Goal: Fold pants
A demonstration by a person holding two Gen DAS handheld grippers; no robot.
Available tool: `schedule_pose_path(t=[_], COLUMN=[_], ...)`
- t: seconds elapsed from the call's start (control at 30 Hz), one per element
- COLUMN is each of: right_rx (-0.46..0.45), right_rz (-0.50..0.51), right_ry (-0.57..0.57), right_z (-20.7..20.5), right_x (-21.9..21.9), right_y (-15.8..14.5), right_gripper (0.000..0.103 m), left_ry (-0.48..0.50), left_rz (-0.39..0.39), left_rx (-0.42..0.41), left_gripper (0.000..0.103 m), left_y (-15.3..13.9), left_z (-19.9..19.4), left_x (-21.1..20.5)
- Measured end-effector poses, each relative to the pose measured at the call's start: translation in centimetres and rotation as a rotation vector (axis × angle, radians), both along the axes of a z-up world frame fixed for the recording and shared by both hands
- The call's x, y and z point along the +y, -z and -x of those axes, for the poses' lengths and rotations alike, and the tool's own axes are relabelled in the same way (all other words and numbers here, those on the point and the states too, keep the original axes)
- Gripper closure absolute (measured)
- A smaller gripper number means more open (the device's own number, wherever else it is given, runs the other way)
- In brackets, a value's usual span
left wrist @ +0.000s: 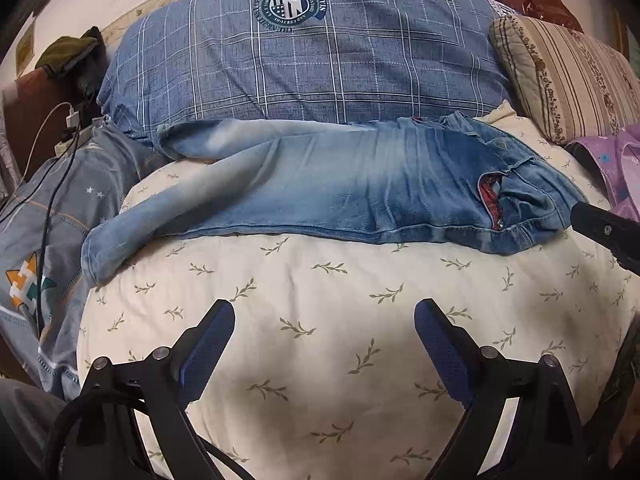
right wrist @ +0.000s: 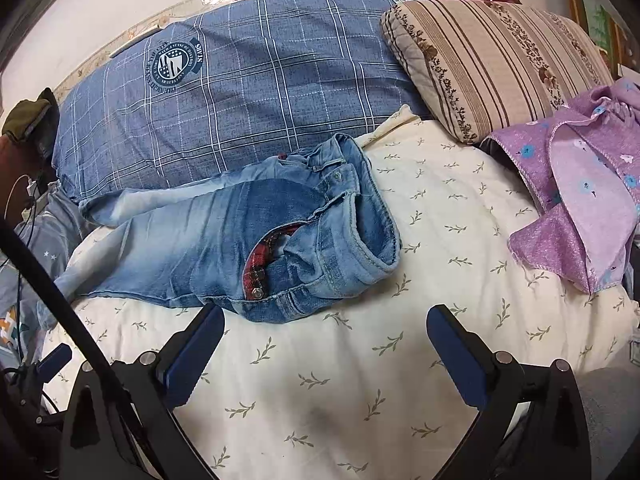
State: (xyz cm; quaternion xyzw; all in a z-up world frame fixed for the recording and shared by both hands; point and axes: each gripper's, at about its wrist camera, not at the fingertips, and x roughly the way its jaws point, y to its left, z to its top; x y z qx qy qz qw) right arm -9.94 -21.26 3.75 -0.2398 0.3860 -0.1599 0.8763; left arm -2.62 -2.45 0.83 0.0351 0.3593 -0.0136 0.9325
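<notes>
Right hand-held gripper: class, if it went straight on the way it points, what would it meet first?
Probably the jeans: their waistband lies just ahead of the open right hand-held gripper, on the sheet. Depth is unclear, so it might touch the sheet first.

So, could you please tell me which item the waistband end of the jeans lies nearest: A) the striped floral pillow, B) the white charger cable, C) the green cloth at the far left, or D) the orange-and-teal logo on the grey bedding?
A: the jeans have their waistband towards the right, closest to the striped floral pillow.
</notes>
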Motion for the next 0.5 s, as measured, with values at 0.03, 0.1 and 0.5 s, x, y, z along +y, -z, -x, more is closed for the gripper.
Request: schedule_pose_path(t=[0.03, 0.1, 0.5], right_rx=[0.001, 0.009, 0.02], right_rz=[-0.008, -0.017, -0.004], right_ry=[0.0, 0.0, -0.017], right_z=[0.0, -0.2, -0.2], right_x=[0.0, -0.3, -0.1], right_y=[0.1, 0.0, 0.5], right_gripper=[0.002, 0.002, 0.002], left_ry=[-0.004, -0.009, -0.018], left_rz=[0.004, 0.008, 0.027], left_rx=[0.005, 0.01, 0.022], left_gripper=[0.01, 0.01, 0.01], left_y=[-0.1, -0.2, -0.1], left_z=[-0.1, -0.4, -1.3], left_x=[0.2, 0.5, 0.8])
